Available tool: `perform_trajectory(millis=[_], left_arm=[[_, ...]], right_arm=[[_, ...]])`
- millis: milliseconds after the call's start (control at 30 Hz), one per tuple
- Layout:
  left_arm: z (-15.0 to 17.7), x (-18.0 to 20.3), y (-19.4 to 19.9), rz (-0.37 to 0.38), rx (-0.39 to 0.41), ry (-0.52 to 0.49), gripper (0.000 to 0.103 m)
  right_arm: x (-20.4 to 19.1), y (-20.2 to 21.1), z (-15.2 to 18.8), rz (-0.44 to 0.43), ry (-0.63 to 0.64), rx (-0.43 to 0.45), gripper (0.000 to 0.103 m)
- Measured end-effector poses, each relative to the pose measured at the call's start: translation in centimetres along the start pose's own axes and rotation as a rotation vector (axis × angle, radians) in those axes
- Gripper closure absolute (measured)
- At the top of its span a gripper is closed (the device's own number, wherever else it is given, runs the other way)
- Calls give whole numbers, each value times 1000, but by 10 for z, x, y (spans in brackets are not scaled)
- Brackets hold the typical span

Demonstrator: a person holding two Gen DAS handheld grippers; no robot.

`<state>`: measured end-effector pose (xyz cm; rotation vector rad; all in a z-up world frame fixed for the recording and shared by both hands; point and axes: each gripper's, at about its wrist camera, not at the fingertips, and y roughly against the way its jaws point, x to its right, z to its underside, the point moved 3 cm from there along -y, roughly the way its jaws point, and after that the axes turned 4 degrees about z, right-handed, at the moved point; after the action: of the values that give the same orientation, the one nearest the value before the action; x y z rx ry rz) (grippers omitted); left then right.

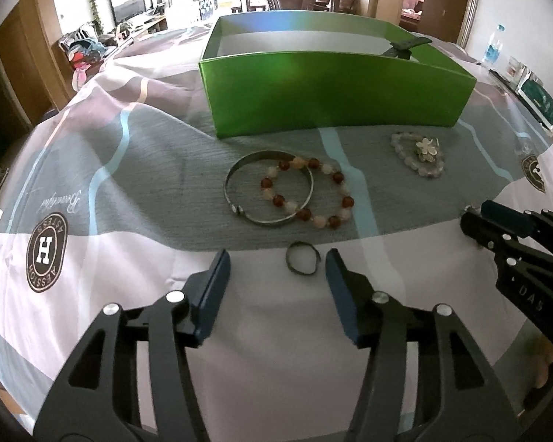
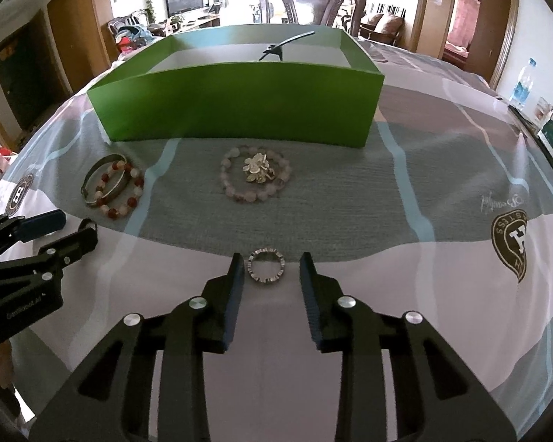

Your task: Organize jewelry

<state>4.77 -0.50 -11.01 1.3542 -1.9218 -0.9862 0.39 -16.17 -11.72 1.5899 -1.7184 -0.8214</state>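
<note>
My left gripper (image 1: 276, 258) is open, with a small dark ring (image 1: 302, 263) on the cloth between its fingertips. My right gripper (image 2: 271, 263) is open around a silver patterned ring (image 2: 266, 266). A silver bangle (image 1: 269, 188) overlaps a red-and-white bead bracelet (image 1: 309, 193). A pale bead bracelet (image 2: 256, 175) lies with a silver flower piece (image 2: 256, 169) inside it. The open green box (image 2: 239, 110) stands behind them, with a dark hair clip (image 2: 280, 48) inside.
A patterned cloth (image 1: 92, 221) with round logo badges covers the table. A dark wooden chair (image 2: 309, 3) stands behind the box. A water bottle (image 2: 523, 81) and a framed green item (image 1: 538, 103) are at the far right.
</note>
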Motion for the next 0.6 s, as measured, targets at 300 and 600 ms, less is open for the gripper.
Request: perform_trajectory(millis=[300, 600], left_arm=[[1, 3, -1, -2, -1, 0, 40], [4, 5, -2, 3, 3, -5, 33]], right_arm=[[1, 0, 0, -5, -5, 3, 66], [-3, -1, 0, -15, 7, 8, 56]])
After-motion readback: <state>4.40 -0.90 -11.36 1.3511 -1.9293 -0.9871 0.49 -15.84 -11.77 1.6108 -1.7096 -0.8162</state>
